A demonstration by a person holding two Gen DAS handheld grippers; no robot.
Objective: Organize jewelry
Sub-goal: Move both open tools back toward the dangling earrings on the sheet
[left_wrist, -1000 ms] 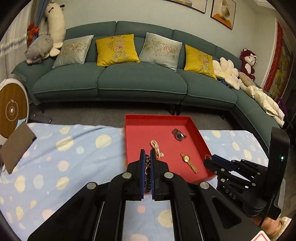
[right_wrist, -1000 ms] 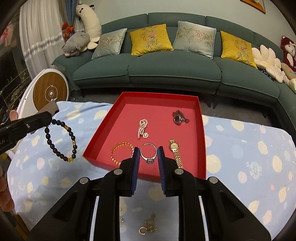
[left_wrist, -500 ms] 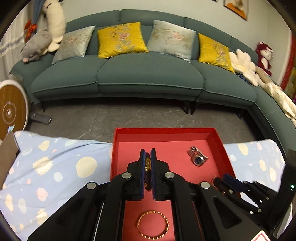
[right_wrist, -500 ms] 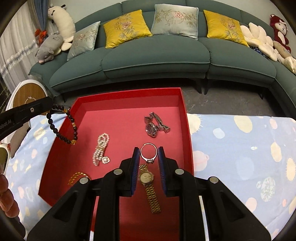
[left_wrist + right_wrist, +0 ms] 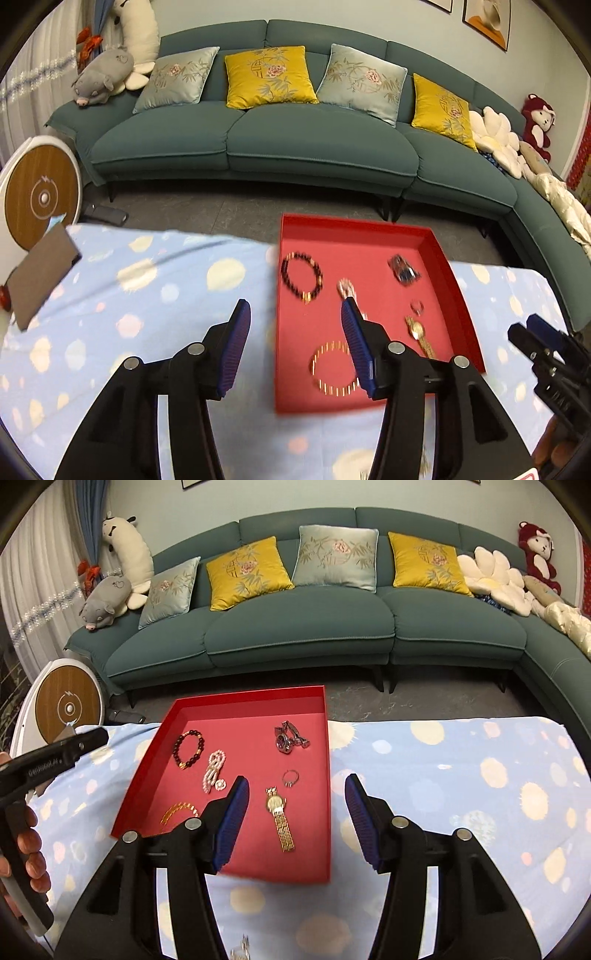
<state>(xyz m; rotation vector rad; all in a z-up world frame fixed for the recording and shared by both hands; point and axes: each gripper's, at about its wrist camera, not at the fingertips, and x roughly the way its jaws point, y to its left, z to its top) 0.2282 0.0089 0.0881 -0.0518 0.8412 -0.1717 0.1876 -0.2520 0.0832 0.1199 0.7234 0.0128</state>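
Note:
A red tray point(image 5: 461, 306) point(image 5: 147, 775) rests on the blue dotted cloth. Inside it lie a dark bead bracelet point(image 5: 301, 277) point(image 5: 189, 748), a silver ring point(image 5: 290, 777) point(image 5: 417, 305), a gold watch point(image 5: 280, 818) point(image 5: 419, 334), a pearl piece point(image 5: 213, 771), a gold bangle point(image 5: 334, 368) point(image 5: 177, 811) and a silver watch point(image 5: 290, 737) point(image 5: 403, 269). My left gripper point(image 5: 291, 325) hangs over the tray's left edge, jaws opening, nothing between them. My right gripper point(image 5: 293, 801) hovers above the tray's right side, jaws opening and empty, the ring and gold watch lying below.
More loose jewelry point(image 5: 242, 950) lies on the cloth at the near edge. A brown card point(image 5: 40, 273) sits at the table's left end. A green sofa point(image 5: 295, 627) with cushions stands beyond the floor gap; a round white device point(image 5: 66, 705) is at left.
Both grippers opened. The bead bracelet left the left gripper and the ring left the right one; both now lie in the tray. Both grippers pulled back from the tray.

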